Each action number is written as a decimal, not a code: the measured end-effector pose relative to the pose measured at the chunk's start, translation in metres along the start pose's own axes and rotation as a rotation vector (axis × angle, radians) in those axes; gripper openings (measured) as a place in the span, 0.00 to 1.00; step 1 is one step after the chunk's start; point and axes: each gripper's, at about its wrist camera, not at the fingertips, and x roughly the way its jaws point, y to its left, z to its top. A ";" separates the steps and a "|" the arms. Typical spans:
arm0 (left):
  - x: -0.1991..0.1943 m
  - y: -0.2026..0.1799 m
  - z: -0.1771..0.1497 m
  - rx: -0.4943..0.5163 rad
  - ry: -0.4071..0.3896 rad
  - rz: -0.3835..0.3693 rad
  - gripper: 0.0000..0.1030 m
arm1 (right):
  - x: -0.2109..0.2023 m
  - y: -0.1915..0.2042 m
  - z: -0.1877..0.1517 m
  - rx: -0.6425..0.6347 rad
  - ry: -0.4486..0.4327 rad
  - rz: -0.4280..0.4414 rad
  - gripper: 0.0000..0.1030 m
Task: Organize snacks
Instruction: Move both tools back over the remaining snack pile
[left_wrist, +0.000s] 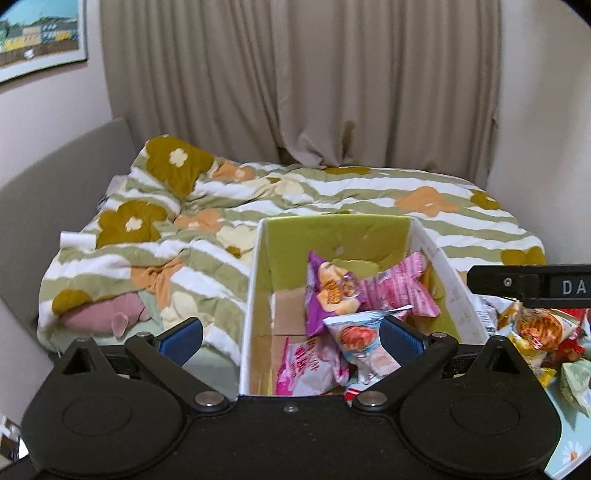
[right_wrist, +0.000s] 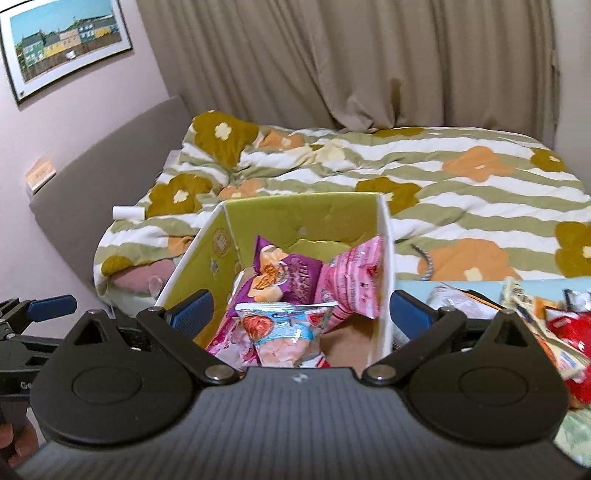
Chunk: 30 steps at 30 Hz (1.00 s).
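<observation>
A green-lined cardboard box (left_wrist: 258, 258) stands open in front of the bed and holds several snack bags: a purple bag (left_wrist: 327, 295), a pink bag (left_wrist: 399, 288), a light blue bag (left_wrist: 364, 339) and another pink bag (left_wrist: 310, 365). My left gripper (left_wrist: 291, 334) is open and empty, its fingers straddling the box's left wall. My right gripper (right_wrist: 301, 314) is open and empty over the box (right_wrist: 384, 258), with the light blue bag (right_wrist: 288, 328) and purple bag (right_wrist: 284, 277) below it. The right gripper's arm also shows in the left wrist view (left_wrist: 532, 286).
A pile of loose snack bags (right_wrist: 554, 332) lies on a light blue surface right of the box; it also shows in the left wrist view (left_wrist: 543, 328). A bed with a flowered striped duvet (left_wrist: 332, 192) lies behind. Curtains (left_wrist: 295, 74) hang beyond.
</observation>
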 end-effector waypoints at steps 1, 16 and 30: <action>-0.002 -0.004 0.002 0.013 -0.007 -0.011 1.00 | -0.006 -0.004 -0.001 0.018 -0.009 -0.008 1.00; -0.021 -0.130 0.000 0.146 -0.070 -0.174 1.00 | -0.093 -0.106 -0.031 0.077 -0.082 -0.197 1.00; 0.008 -0.238 -0.027 0.065 0.081 -0.156 1.00 | -0.112 -0.257 -0.088 0.254 0.072 -0.235 1.00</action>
